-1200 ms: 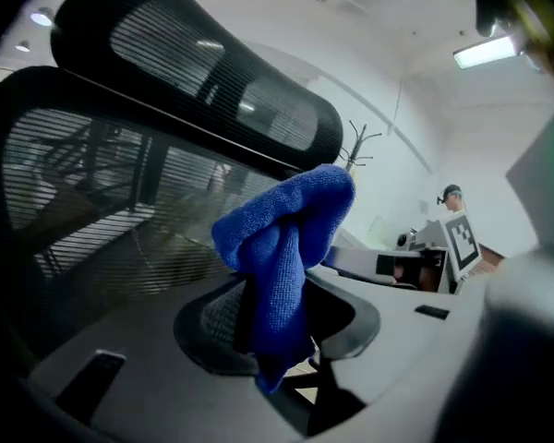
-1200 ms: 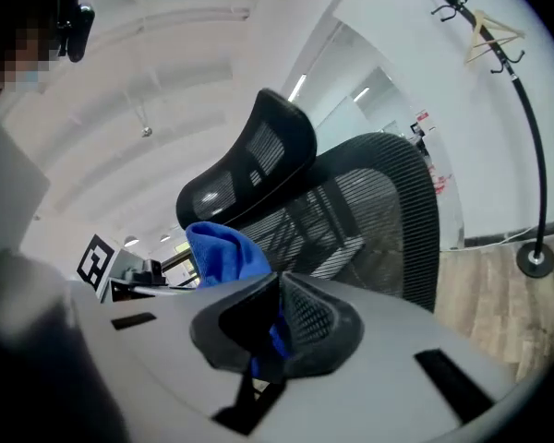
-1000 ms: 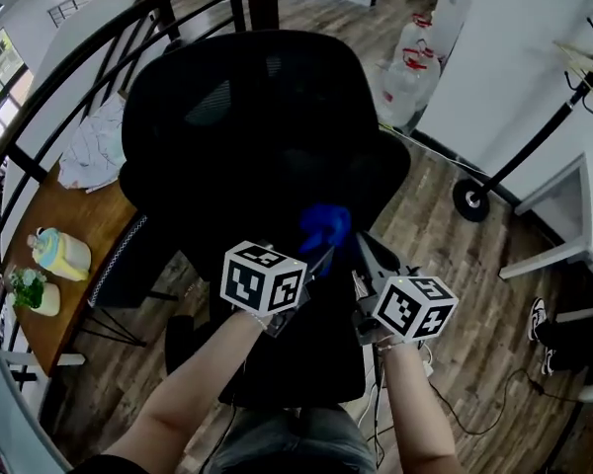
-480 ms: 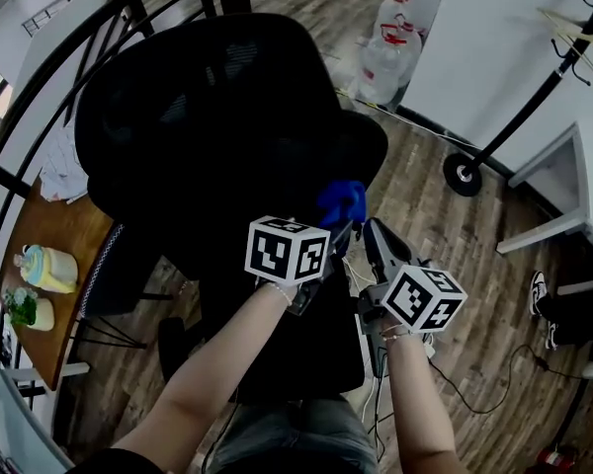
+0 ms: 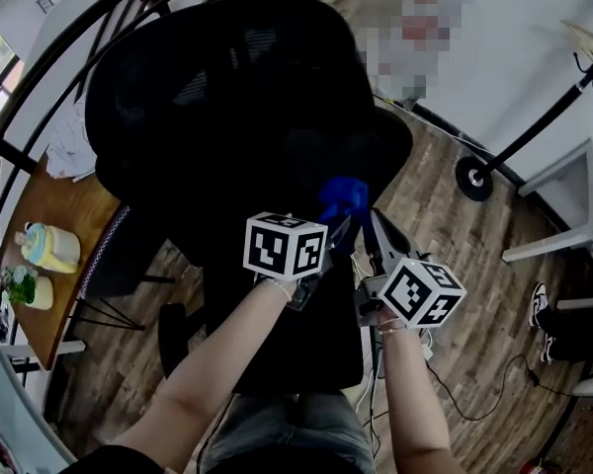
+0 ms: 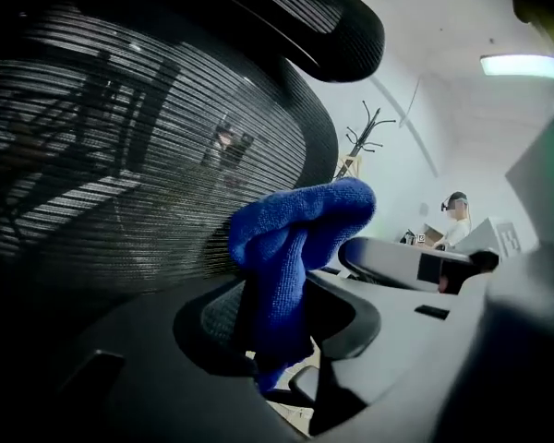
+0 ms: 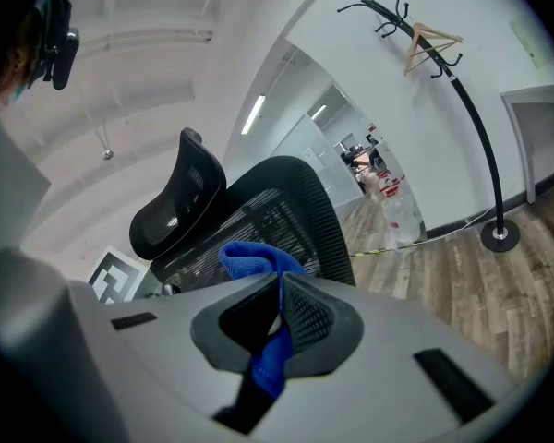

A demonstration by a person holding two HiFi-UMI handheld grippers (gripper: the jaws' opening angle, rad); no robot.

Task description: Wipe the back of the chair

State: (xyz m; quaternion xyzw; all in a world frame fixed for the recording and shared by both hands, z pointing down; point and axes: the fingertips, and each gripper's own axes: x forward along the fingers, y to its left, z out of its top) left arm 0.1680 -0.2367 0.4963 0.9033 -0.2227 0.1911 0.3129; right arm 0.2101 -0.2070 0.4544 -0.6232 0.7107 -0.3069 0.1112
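Note:
A black mesh office chair [image 5: 227, 97] stands in front of me, its back [image 6: 138, 173] and headrest [image 7: 171, 210] showing in both gripper views. A blue cloth [image 5: 344, 198] is bunched against the right side of the chair back. My left gripper [image 5: 334, 233] is shut on the blue cloth [image 6: 291, 247], which rests on the mesh. My right gripper [image 5: 376, 227] comes in from the right and is pinched shut on the same cloth [image 7: 258, 264]. The two grippers sit close together, their marker cubes side by side.
A wooden table [image 5: 49, 215] at the left carries a bottle [image 5: 47, 248], a small plant [image 5: 22, 287] and a white rag [image 5: 71, 151]. A black curved railing [image 5: 40, 77] runs behind the chair. A coat stand [image 5: 514, 136], a white desk [image 5: 573, 196] and floor cables [image 5: 465, 393] lie right.
Both grippers and the blue cloth shifted a little to the right and farther up the chair back, then stayed nearly still. Both remain shut on the cloth.

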